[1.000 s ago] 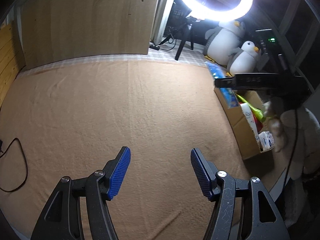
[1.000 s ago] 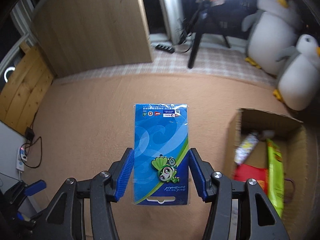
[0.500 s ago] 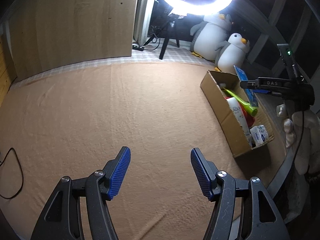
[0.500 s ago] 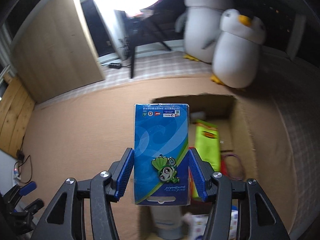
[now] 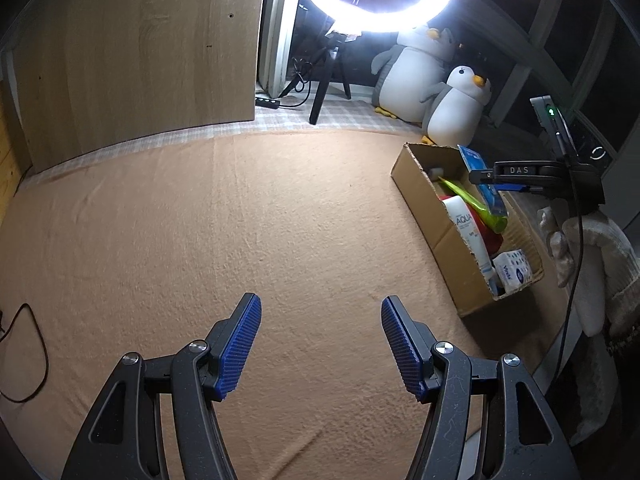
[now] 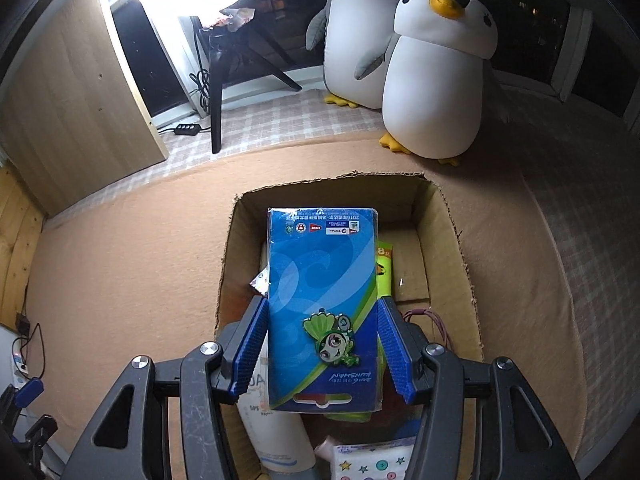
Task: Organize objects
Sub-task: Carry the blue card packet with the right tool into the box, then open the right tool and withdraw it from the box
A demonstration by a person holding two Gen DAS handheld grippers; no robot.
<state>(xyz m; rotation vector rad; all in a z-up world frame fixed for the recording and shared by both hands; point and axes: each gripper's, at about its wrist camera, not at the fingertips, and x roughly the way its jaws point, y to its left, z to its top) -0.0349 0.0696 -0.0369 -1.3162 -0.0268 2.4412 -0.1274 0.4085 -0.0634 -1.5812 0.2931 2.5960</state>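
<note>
Presently the right gripper [image 6: 322, 346] is clamped on a blue packaged card [image 6: 323, 308], one blue pad against each long edge, holding it flat directly above the open cardboard box [image 6: 466, 280], which lies just beneath and ahead of the fingers and contains a white bottle [image 6: 276, 440], a green packet [image 6: 385, 268] and a small tissue pack [image 6: 376, 462]. Separately, the left gripper [image 5: 320, 344] hangs spread wide with nothing between its pads over the tan blanket [image 5: 200, 220]; beyond, two plush penguins [image 6: 436, 76] stand near a ring light [image 5: 384, 0].
</note>
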